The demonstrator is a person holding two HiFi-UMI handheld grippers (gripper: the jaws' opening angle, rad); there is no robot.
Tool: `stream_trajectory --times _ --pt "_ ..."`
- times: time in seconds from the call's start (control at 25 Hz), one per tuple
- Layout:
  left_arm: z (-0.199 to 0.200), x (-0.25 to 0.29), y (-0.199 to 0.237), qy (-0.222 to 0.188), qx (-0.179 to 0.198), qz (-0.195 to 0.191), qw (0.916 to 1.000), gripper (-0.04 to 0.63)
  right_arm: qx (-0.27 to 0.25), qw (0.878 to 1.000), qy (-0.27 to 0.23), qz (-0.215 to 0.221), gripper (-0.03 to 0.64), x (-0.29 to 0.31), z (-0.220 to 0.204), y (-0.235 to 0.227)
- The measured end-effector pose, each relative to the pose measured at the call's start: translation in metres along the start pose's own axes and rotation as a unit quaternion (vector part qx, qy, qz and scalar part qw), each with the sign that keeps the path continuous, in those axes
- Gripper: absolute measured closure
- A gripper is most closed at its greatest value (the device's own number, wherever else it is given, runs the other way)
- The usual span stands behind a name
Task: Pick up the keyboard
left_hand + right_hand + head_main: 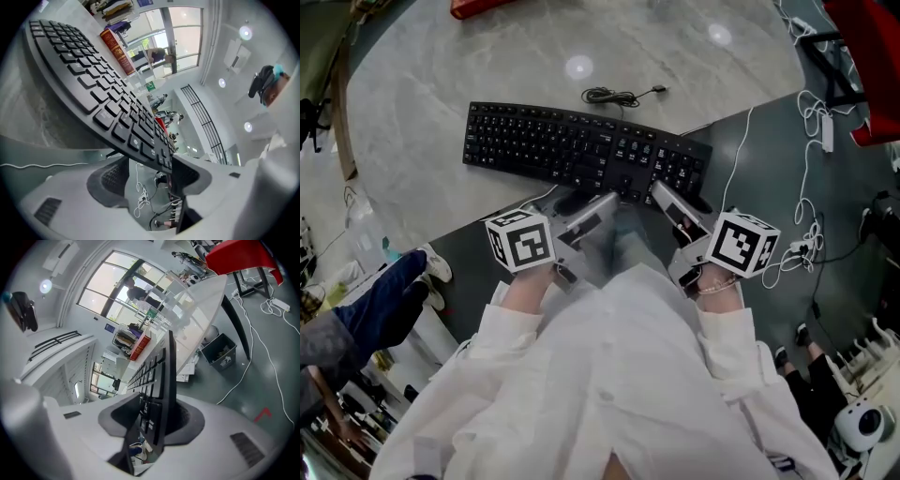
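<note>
Right gripper (154, 420) jaws clamp the keyboard (572, 145) at its near edge; left gripper (149, 176) jaws gape, released, along that edge.

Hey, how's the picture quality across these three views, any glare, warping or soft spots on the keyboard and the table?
Head view: two round glare spots from ceiling lights on the marble table; the keyboard is sharp. Left gripper view: the wide-angle lens bows the keyboard, and the corners go black. Right gripper view: the windows are blown out, and the keyboard's nearest keys look soft.
</note>
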State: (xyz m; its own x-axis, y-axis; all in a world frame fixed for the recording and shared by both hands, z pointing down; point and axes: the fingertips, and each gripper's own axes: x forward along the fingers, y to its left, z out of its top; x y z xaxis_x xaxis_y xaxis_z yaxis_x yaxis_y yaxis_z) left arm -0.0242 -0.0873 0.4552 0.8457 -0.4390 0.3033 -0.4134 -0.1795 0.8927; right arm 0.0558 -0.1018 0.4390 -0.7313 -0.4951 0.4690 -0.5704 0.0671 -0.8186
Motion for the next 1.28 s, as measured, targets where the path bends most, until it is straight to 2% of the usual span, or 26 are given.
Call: stream_trajectory --times 0.24,0.44,0.8,1.0,1.12,1.28 --pt "0.011 -0.003 0.007 -0.024 -0.032 0.003 0.9992 0.318 -0.004 1.0 0.002 0.006 0.457 -0.002 -0.001 0.006" --pt "0.022 0.0 0.01 -0.037 -0.029 0.005 0.9989 0.319 -0.003 1.0 0.002 0.004 0.462 -0.005 -0.004 0.006" --pt "0.033 0.011 0.013 -0.058 -0.081 -0.032 0.9946 0.319 0.0 1.0 0.003 0.008 0.466 -0.005 -0.006 0.006" --pt "0.035 0.013 0.018 -0.06 -0.098 -0.023 0.9931 0.325 -0.001 1.0 0.0 0.008 0.466 -0.005 -0.007 0.005" --pt "0.035 0.014 0.018 -0.064 -0.099 -0.023 0.9928 0.36 -0.004 1.0 -0.001 0.005 0.466 -0.005 -0.006 0.004" --pt "0.034 0.014 0.02 -0.067 -0.101 -0.017 0.9925 0.368 -0.007 1.0 0.0 0.0 0.466 -0.005 -0.007 0.002"
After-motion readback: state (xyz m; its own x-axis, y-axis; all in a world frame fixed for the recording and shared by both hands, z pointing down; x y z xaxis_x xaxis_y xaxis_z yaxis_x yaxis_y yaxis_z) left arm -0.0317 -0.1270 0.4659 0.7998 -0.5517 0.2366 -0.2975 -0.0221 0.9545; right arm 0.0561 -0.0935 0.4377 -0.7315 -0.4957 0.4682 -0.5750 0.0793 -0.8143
